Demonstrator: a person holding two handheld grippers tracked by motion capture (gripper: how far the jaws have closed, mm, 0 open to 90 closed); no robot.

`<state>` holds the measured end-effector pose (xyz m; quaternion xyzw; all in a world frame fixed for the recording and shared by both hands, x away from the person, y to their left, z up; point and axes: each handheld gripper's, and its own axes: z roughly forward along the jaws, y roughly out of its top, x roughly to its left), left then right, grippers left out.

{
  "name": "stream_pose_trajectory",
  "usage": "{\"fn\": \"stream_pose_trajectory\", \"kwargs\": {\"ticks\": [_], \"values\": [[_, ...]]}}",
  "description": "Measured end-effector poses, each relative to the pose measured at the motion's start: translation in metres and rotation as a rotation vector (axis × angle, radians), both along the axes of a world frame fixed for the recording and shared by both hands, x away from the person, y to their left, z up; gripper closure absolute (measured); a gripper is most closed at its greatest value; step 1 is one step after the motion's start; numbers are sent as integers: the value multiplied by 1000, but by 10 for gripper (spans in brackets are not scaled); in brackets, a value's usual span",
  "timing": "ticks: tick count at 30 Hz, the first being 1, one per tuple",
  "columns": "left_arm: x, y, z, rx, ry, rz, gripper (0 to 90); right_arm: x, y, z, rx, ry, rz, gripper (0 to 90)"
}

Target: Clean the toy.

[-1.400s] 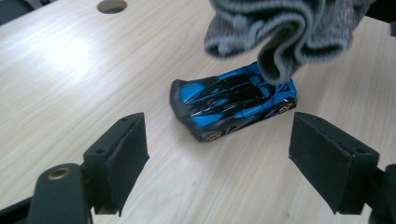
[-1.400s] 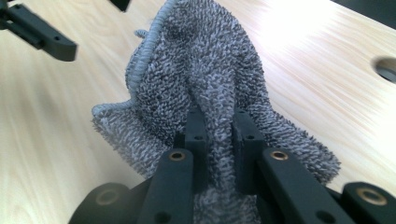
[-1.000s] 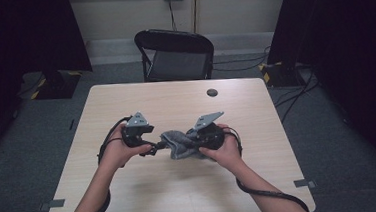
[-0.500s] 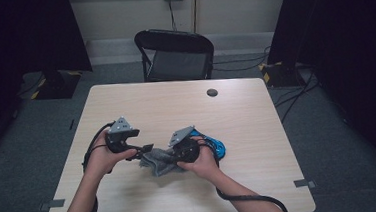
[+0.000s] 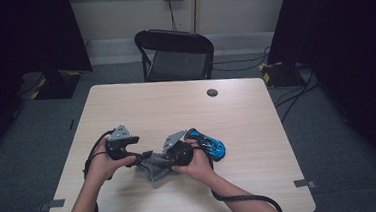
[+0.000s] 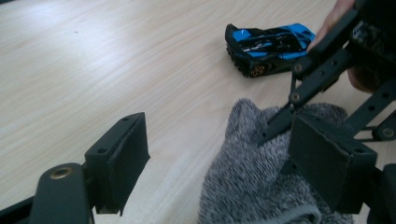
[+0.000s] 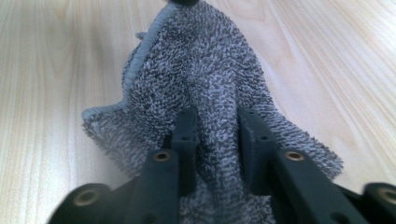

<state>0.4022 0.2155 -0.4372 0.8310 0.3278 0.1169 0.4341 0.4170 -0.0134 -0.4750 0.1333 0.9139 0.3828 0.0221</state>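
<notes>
The right gripper view looks down the right gripper (image 7: 215, 140), whose two black jaws stand a narrow way apart with a raised fold of the grey cloth (image 7: 205, 79) between them; they have just been opening, and whether the pads press on the fold I cannot tell. In the left gripper view the left gripper (image 6: 233, 158) has its jaws wide apart, one over bare wood and the other lying against the near edge of the cloth (image 6: 252, 182), with nothing pinched between them. The cloth lies crumpled on the table (image 5: 141, 109) near the person's side, between the two hands (the high view shows it as a small grey heap (image 5: 152, 167)). Just beyond it sits a blue and black toy car (image 6: 266, 46), close beside the right hand (image 5: 197, 163), whose gripper crosses in front of the car's tail end as seen from the left gripper. Farther off a small dark round spot (image 5: 212, 92) marks the tabletop near its far edge, and a black folding chair (image 5: 175, 54) stands behind the table. Against a second ago, both hands have come down and nearer to the person, and the car, hidden then, is now in plain sight.
</notes>
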Motion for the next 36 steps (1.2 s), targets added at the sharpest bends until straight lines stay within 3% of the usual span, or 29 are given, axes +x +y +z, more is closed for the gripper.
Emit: {"fn": "stream_pose_trajectory", "kwargs": {"ticks": [5, 7, 10, 15, 18, 20, 22, 26, 36], "values": [[-2, -2, -2, -7, -8, -9, 205, 2, -8, 7, 18, -25, -20, 539], [-4, -4, -3, -12, -8, -19, 207, 2, -16, 14, 77, -23, -27, 482], [-7, -10, -4, 2, -16, -47, 212, 6, -30, 26, 93, -29, -43, 414], [-7, -26, -10, 34, -21, -108, 197, 20, -62, 37, 86, -65, -116, 356], [-6, -34, -14, 44, -14, -128, 202, 29, -82, 38, 52, -84, -177, 289], [-6, -40, -16, 60, -16, -145, 209, 35, -94, 36, 21, -86, -221, 253], [-6, -47, -18, 64, -20, -163, 227, 37, -96, 35, 14, -88, -230, 241], [-8, -57, -22, 80, -11, -192, 234, 47, -101, 21, -52, -89, -275, 222], [-5, -59, -28, 117, -9, -210, 249, 67, -92, -3, -93, -29, -283, 222]]}}
